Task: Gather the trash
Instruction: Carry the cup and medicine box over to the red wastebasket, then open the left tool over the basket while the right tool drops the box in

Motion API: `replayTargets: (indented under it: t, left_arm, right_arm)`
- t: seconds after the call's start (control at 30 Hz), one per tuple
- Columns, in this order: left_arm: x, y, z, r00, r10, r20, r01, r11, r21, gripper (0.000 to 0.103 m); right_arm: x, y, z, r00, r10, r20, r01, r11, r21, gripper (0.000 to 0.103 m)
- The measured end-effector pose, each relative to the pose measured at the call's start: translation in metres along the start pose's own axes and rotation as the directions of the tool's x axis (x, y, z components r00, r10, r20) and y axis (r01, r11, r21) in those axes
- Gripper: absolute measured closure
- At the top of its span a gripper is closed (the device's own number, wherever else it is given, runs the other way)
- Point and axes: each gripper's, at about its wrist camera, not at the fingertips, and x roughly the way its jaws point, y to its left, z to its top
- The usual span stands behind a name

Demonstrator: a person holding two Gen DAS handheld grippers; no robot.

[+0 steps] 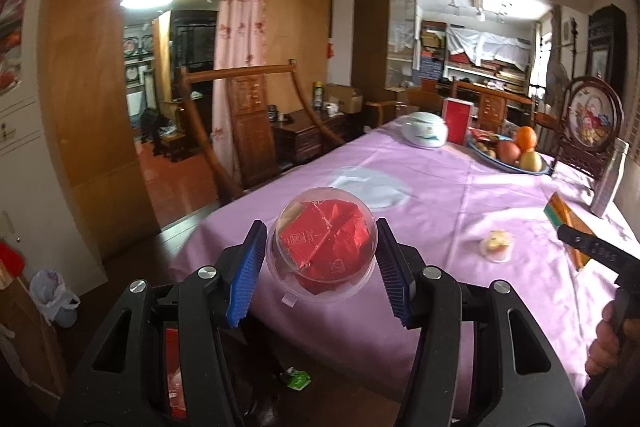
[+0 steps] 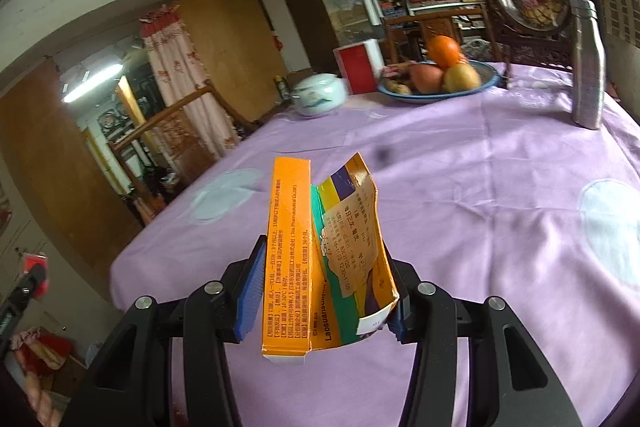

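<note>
Your left gripper (image 1: 322, 263) is clamped on a clear plastic cup (image 1: 322, 243), its ribbed blue pads (image 1: 246, 279) pressing the round wall from both sides. Crumpled red foil wrappers (image 1: 326, 243) sit inside it, so the cup serves as one bundle to carry. It hangs clear of the table (image 1: 440, 195), above the near edge. The wall is thin and smooth and probably flexes under load; hold firmly without crushing it.

A small fruit-scrap cup (image 1: 496, 245) stands on the lilac tablecloth, between the two grippers and not yet collected.

Your right gripper (image 2: 326, 287) is clamped on a flattened orange medicine carton (image 2: 312, 267), torn open and splayed, held upright above the cloth. The board is stiff and creased, so the pads grip its flat faces.

A white bag-lined bin (image 1: 52, 295) on the floor at far left appears the likely drop point.
</note>
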Motion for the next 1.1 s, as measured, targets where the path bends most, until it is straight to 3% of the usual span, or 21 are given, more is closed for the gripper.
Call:
replayTargets:
  t: [0.27, 0.7, 1.0, 1.03, 1.1]
  left_arm:
    - [-0.004, 0.08, -0.017, 0.995, 0.094, -0.037, -0.097, 0.99, -0.098, 0.049]
    - [-0.008, 0.205, -0.071, 0.965, 0.21, -0.16, -0.242, 0.946, -0.216, 0.049]
    - [0.034, 0.246, -0.119, 0.931, 0.145, -0.336, -0.241, 0.934, -0.263, 0.048]
    - [0.041, 0.248, -0.125, 0.923, 0.135, -0.362, -0.241, 0.933, -0.267, 0.045]
    - [0.047, 0.255, -0.136, 0.911, 0.128, -0.393, -0.254, 0.923, -0.289, 0.028]
  right_arm:
    - [0.0, 0.093, -0.023, 0.991, 0.13, -0.034, -0.133, 0.984, -0.116, 0.053]
    - [0.008, 0.243, -0.075, 0.939, 0.301, -0.169, -0.338, 0.902, -0.271, 0.053]
    - [0.016, 0.293, -0.116, 0.923, 0.29, -0.252, -0.364, 0.87, -0.333, 0.053]
    - [0.017, 0.295, -0.118, 0.922, 0.288, -0.259, -0.365, 0.868, -0.336, 0.053]
    - [0.018, 0.3, -0.123, 0.919, 0.284, -0.274, -0.369, 0.863, -0.344, 0.053]
